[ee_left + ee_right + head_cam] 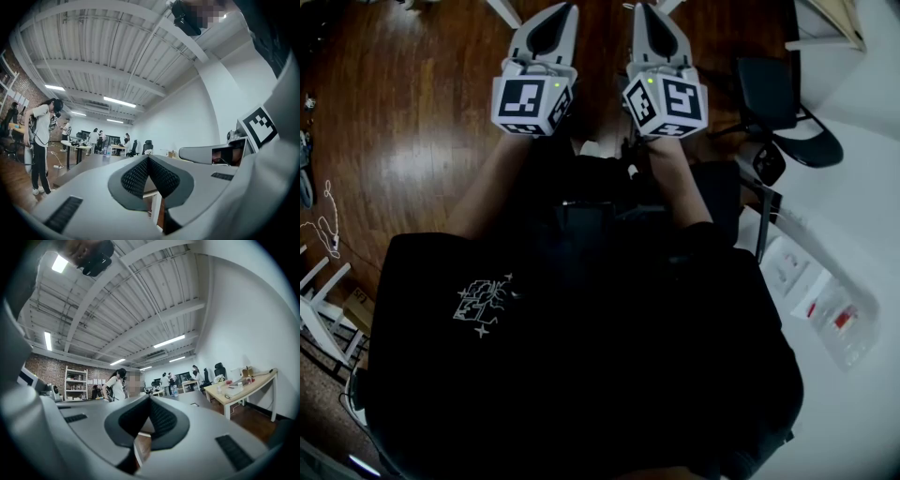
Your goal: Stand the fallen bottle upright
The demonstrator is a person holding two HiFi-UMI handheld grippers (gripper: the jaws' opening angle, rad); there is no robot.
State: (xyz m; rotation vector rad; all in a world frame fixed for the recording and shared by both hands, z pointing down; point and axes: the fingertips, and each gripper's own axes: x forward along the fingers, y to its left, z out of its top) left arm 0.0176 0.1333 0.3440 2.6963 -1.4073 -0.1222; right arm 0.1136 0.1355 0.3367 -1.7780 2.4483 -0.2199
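Item: fallen bottle, not found in any view, so its direction from either gripper, the lie of its long axis and the nearer hand cannot be told. Left gripper (149, 160): held level, close beside the right one and touching nothing; pale grey moulded plastic shells, dark ribbed rubber pads meeting tip to tip, nothing between them. Right gripper (150, 400): same make and finish, level, pads likewise closed on each other, empty. Marker cubes: one behind each pair of jaws, left (532, 103) and right (667, 101), white faces with black square patterns, each with a small green light. Wooden floor (403, 112): below and ahead of both grippers, dark glossy boards with a sheen. White table (862, 206): off to the right gripper's outer side, smooth matt top, carrying clear packets (839, 323) with red and white contents. Black chair (787, 117): between the right gripper and that table. Black shirt (581, 356): soft dark cloth with a small white print, behind both grippers. Judgement: the table is the only near surface in view, which would favour the right gripper; the bottle must be sighted first.
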